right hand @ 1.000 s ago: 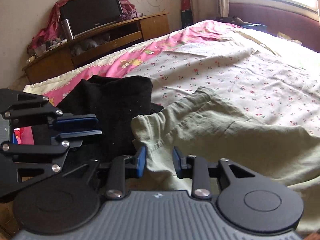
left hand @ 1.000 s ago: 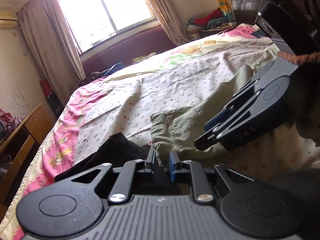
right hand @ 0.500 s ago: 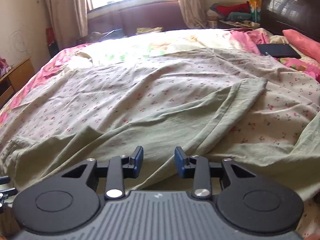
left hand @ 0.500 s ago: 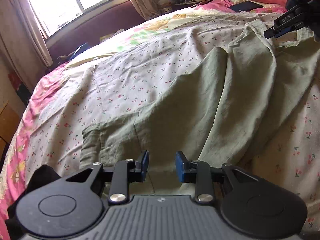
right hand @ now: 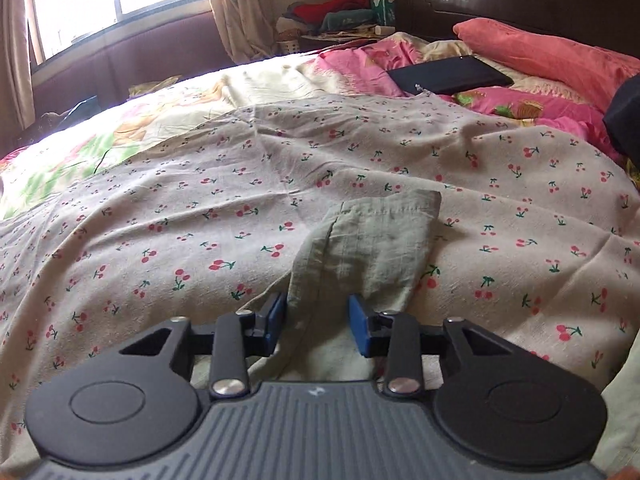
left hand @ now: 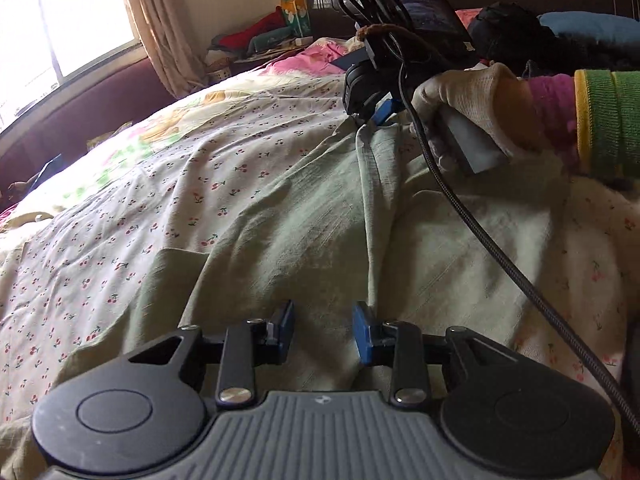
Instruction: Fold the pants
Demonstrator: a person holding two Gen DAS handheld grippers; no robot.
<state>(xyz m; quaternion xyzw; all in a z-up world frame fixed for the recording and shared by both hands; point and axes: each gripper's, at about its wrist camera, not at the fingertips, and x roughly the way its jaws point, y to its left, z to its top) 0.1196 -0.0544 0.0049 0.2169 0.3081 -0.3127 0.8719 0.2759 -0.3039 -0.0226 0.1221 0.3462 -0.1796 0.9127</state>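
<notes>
left gripper (left hand: 324, 330): fingers apart, low | right gripper (right hand: 318, 320): fingers apart, gloved hand (left hand: 464, 96) holding

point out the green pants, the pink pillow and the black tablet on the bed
green pants (right hand: 372, 248), right wrist view, middle of the leg end
pink pillow (right hand: 548, 54), right wrist view, its top face
black tablet (right hand: 450, 74), right wrist view, centre of its flat face

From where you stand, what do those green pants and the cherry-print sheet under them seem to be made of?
The green pants look like a thin woven cotton or linen, matte: a slubby weave, stitched seam and soft wrinkles show. The cherry-print sheet looks like a similar light woven cotton, matte and creased, with a printed pattern. The exact fibre of either cannot be told by eye.
</notes>
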